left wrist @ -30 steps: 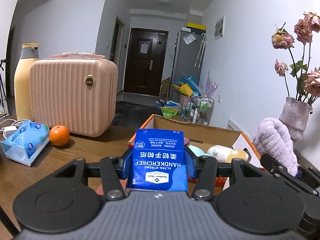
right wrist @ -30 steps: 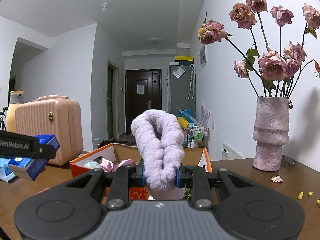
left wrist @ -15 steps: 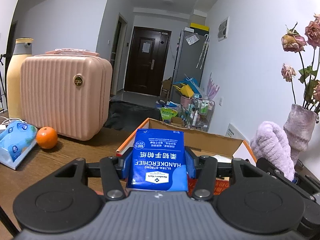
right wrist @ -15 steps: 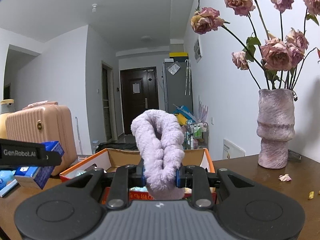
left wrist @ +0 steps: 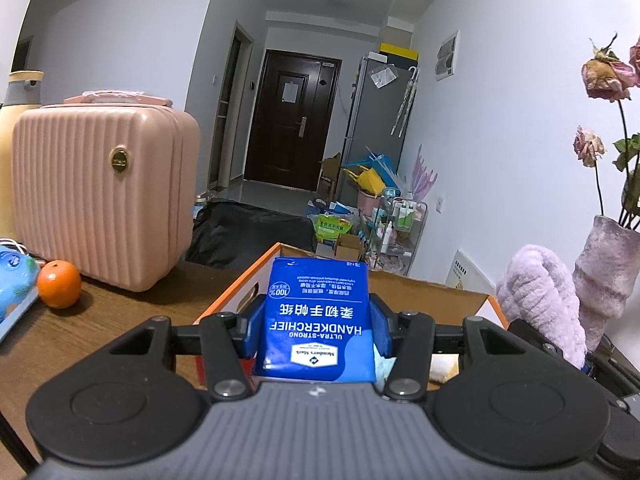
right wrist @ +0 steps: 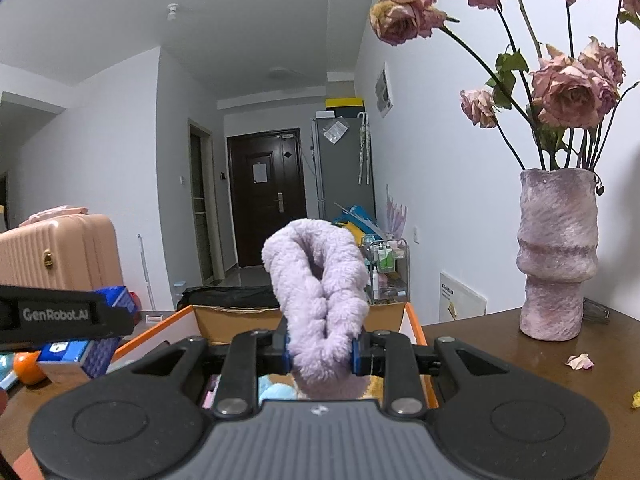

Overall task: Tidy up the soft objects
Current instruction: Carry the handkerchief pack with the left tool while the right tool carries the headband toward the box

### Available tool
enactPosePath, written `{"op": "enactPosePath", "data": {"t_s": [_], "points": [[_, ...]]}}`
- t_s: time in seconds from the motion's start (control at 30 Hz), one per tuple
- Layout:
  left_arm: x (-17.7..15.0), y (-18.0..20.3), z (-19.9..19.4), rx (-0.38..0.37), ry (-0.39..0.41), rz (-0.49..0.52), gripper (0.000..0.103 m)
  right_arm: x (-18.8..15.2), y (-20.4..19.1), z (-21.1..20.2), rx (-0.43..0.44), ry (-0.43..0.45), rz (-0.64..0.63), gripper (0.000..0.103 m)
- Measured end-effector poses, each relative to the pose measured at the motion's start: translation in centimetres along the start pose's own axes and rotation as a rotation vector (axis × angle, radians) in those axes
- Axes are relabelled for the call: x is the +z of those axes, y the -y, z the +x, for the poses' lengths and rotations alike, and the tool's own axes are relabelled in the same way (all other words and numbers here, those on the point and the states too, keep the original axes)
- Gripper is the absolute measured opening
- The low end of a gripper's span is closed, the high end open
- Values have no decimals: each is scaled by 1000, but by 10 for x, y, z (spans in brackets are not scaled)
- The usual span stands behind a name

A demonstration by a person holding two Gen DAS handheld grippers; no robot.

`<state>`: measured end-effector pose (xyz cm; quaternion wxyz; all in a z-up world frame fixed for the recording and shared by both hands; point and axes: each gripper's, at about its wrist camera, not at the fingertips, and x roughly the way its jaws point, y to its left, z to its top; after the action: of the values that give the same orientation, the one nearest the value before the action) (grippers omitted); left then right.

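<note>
My left gripper [left wrist: 316, 330] is shut on a blue handkerchief tissue pack [left wrist: 318, 316] and holds it over the near edge of an open orange cardboard box [left wrist: 236, 286]. My right gripper [right wrist: 320, 350] is shut on a fluffy lilac cloth [right wrist: 320, 292] and holds it above the same box [right wrist: 416, 324]. The lilac cloth also shows at the right of the left wrist view [left wrist: 540, 300]. The left gripper with the tissue pack [right wrist: 86, 354] shows at the left of the right wrist view. Soft toys lie inside the box [right wrist: 276, 392], mostly hidden.
A pink ribbed case [left wrist: 100, 200], an orange [left wrist: 59, 284] and a blue tissue packet [left wrist: 12, 276] stand on the wooden table at the left. A mauve vase [right wrist: 556, 252] with dried roses stands at the right, with fallen petals [right wrist: 580, 361] near it.
Both grippers have moved forward and closer to the box, still holding their items. The case and orange have slid left in the left wrist view.
</note>
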<state>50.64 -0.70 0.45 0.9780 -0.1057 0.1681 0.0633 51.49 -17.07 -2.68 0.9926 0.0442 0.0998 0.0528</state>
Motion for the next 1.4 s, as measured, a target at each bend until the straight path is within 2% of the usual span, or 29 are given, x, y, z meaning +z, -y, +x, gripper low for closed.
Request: {"op": "enactPosePath", "data": {"t_s": [0.43, 0.67, 1.17, 1.4], "points": [[8, 13, 53, 26, -18, -14, 52, 10, 8, 45, -38, -45, 52, 25], [7, 21, 73, 40, -25, 13, 53, 9, 10, 69, -39, -110, 78, 25], [0, 18, 86, 102, -36, 32, 52, -3, 9, 88, -24, -187, 53, 25], [-2, 18, 88, 106, -38, 42, 53, -6, 10, 92, -24, -210, 40, 25]]}}
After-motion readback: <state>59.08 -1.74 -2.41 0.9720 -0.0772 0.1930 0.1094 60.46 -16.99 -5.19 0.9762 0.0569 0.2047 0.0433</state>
